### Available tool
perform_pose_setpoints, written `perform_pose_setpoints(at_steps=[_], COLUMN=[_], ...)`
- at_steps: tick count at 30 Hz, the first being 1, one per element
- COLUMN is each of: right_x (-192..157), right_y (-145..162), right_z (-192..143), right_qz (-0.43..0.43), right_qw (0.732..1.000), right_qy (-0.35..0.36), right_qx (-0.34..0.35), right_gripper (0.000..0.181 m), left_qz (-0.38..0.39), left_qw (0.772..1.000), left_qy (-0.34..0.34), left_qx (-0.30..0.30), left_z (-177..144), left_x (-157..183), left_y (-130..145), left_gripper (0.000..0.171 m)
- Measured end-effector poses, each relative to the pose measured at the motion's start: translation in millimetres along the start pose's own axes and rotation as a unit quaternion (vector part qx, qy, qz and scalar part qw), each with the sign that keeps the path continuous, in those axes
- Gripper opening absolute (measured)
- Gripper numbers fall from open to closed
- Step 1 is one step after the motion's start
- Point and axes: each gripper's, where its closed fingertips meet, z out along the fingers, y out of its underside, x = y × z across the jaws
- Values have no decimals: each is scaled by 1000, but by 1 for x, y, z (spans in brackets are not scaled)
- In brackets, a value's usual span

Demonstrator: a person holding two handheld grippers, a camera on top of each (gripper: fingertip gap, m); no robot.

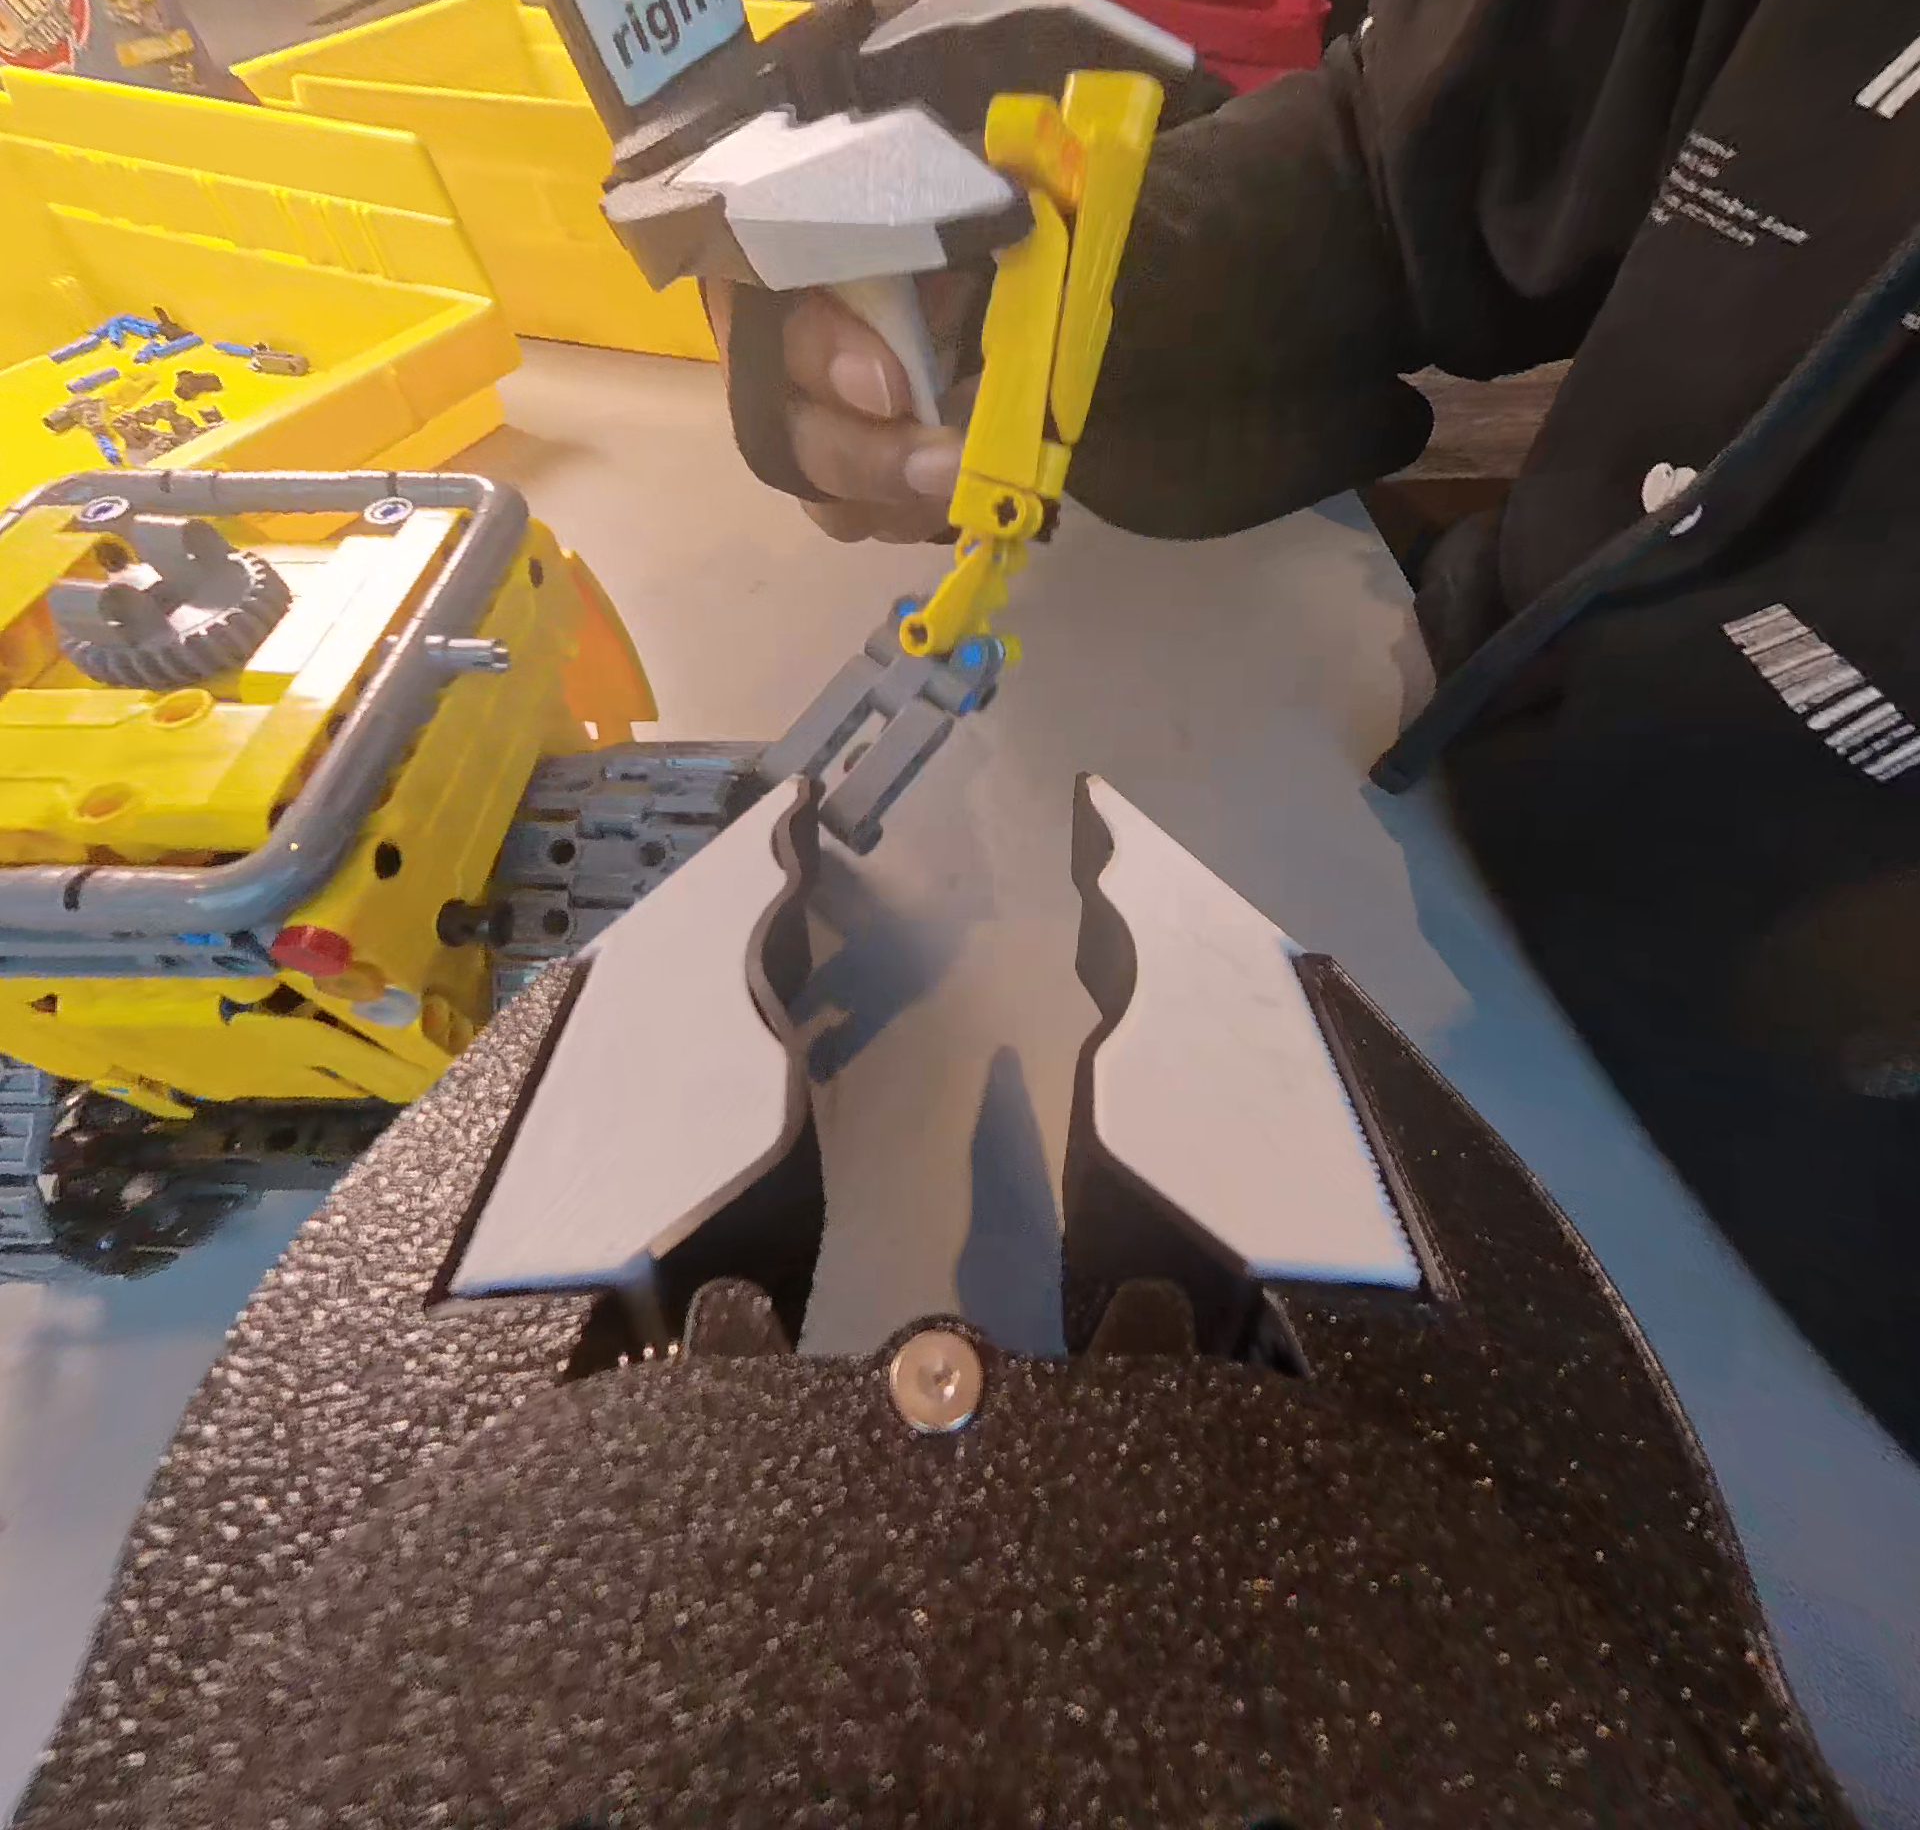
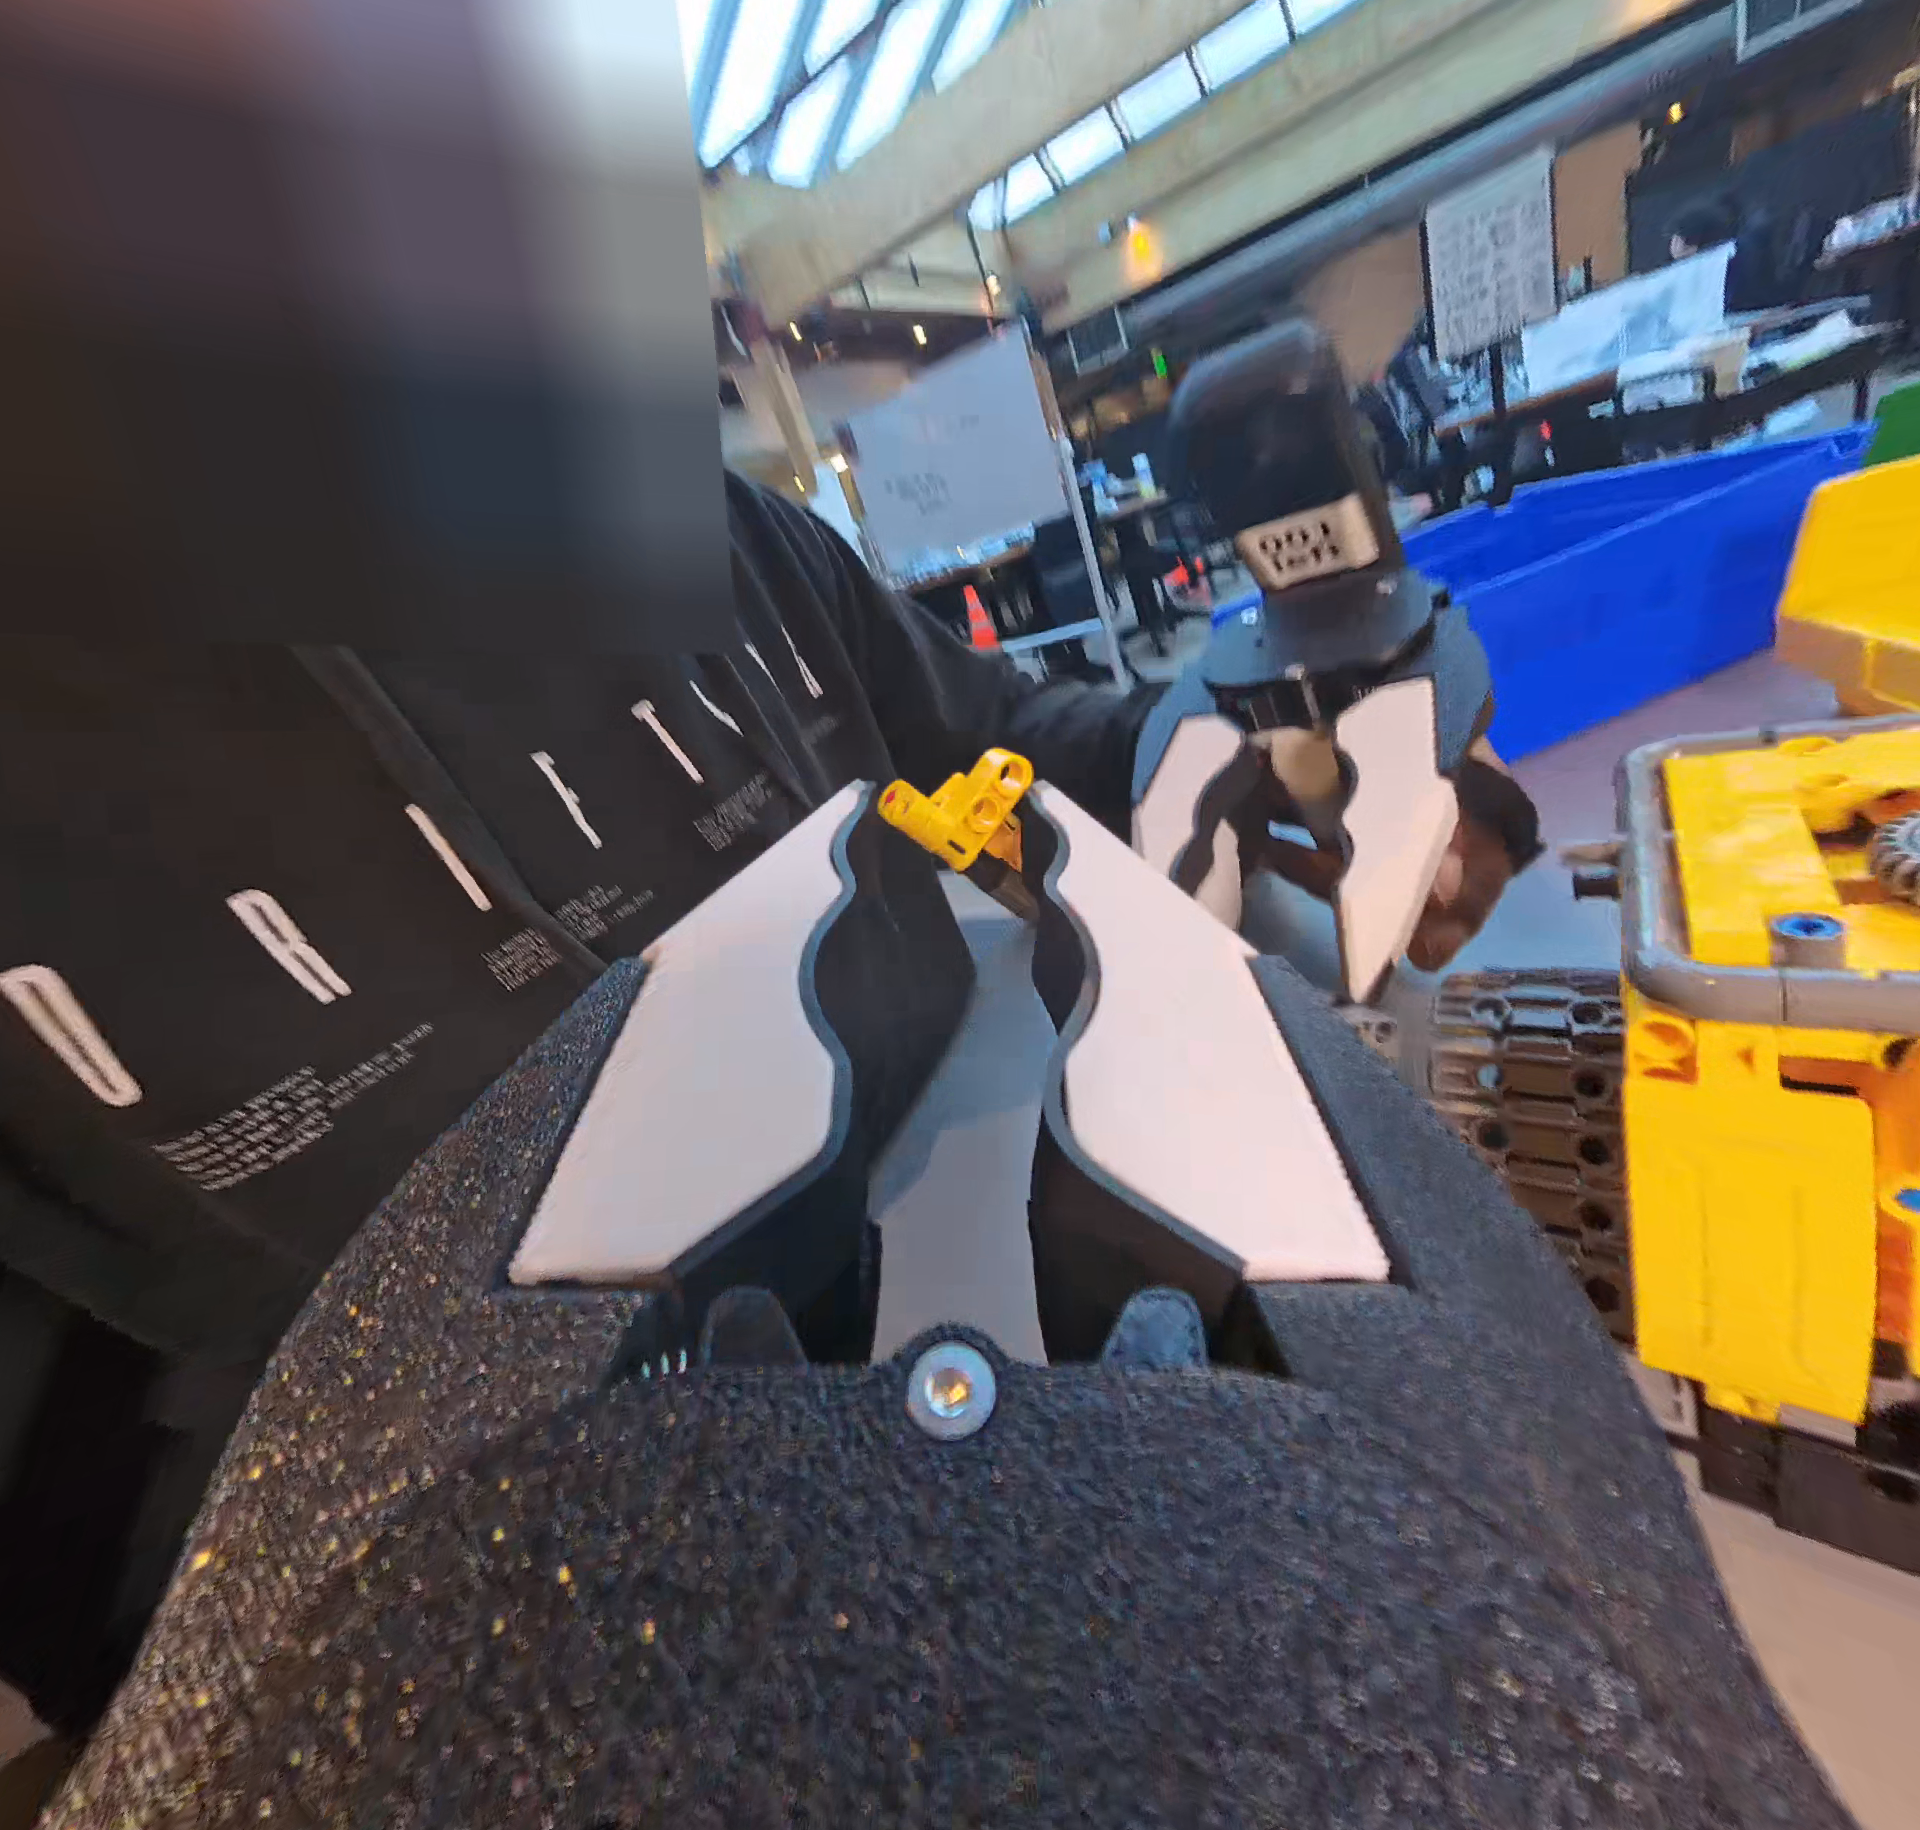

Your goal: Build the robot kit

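Left hand-held gripper [image 1: 940,824]: wide open, nothing in it, hanging just over the bench [image 1: 1195,658]
Right hand-held gripper [image 2: 951,824]: clamped on the yellow brick arm [image 1: 1039,326], grey links dangling
Arm spot: up in the air, right beside the yellow tracked model [image 1: 260,741]
Behind: yellow bins [image 1: 312,180]

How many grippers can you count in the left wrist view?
2. The left gripper, open, fills the foreground; the right gripper is farther off, above the table, shut on a yellow brick arm.
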Motion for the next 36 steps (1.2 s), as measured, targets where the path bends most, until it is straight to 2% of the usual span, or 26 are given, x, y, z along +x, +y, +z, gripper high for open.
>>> perform_pose_setpoints(at_steps=[5,9,11,13,16,22,32,35,36], right_x=[-19,-24,-21,-20,-12,21,43,48,54], right_y=[-28,-34,-30,-30,-26,-11,-2,-1,1], right_z=[-8,-3,1,0,-5,-26,-37,-35,-34], right_qz=[47,67,63,61,37,-37,-61,-63,-65], right_qw=[989,980,983,983,992,996,980,975,970], right_qy=[-86,-122,-113,-109,-68,83,173,195,213], right_qx=[107,144,134,131,100,-7,-72,-85,-95], right_gripper=[27,26,27,27,27,27,48,49,42], left_qz=[-21,-74,-89,-93,-101,-127,-67,-59,-57], left_qw=[999,990,983,981,983,985,994,995,995], left_qy=[-6,59,96,108,96,28,-47,-70,-74], left_qx=[38,101,132,132,116,115,68,47,42], left_z=[7,4,2,3,1,-16,-26,-27,-28], left_x=[-4,10,20,25,19,-12,-27,-34,-35], left_y=[-11,-30,-42,-44,-40,-37,-27,-21,-20], left_gripper=[53,59,51,36,33,28,28,28,29])
